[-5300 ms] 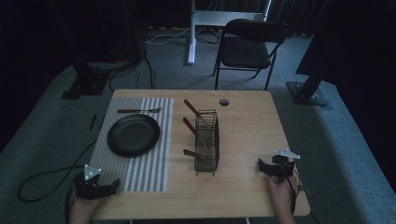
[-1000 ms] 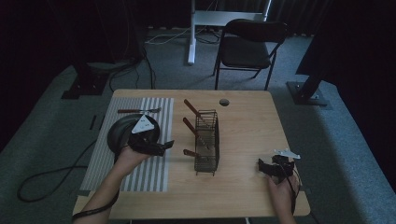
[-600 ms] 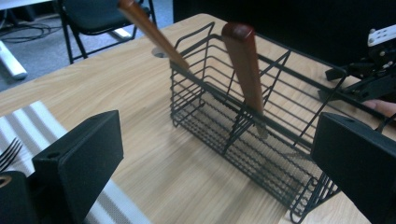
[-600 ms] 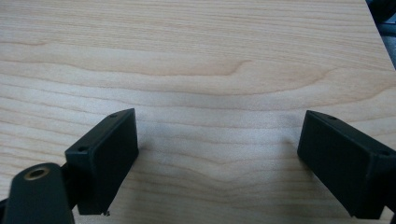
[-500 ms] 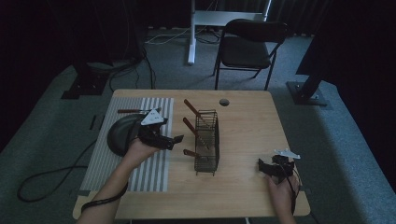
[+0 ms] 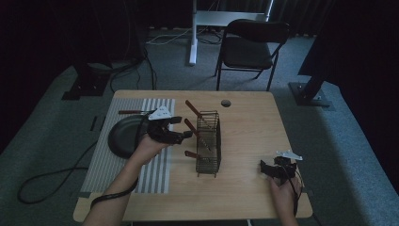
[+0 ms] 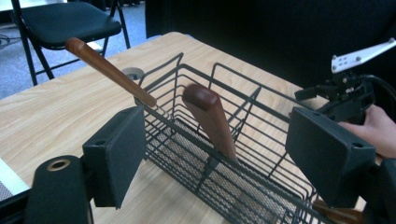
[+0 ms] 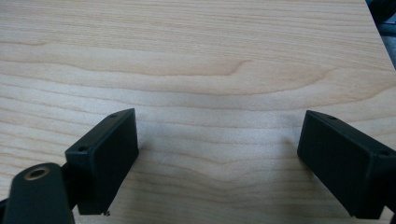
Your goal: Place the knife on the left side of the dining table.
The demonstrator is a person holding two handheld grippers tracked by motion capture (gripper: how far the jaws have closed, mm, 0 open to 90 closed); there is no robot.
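Since five seconds ago the left gripper (image 6: 181, 134) has travelled from the near left corner of the table (image 6: 249, 117), over the striped mat (image 6: 106, 160) and the dark pan (image 6: 123, 136), to just short of the wire basket (image 6: 209, 143), while the right gripper (image 6: 270, 169) has stayed at the near right edge. In the left gripper view the left gripper's jaws stand wide apart and grip nothing; the basket's near rim runs across the gap between them. A wooden handle (image 7: 210, 119) rises from inside the basket midway between the fingers, leaning toward the camera, not touching either pad as far as can be seen. A second, longer handle (image 7: 109, 70) slants up and away above the left-hand finger (image 7: 119, 156), resting on the basket rim. A third brown handle end (image 7: 338, 213) peeks out below the right-hand finger (image 7: 327, 161). Beyond that finger the person's other hand (image 7: 378, 135) holds the right gripper low over the table. In the right gripper view its jaws are also spread wide with nothing between them, the bare wood grain of the tabletop lying under and ahead of both fingers. In the high view a loose utensil (image 6: 134, 112) lies on the mat beyond the pan, behind the left gripper, and a chair (image 6: 251, 47) stands past the far table edge.
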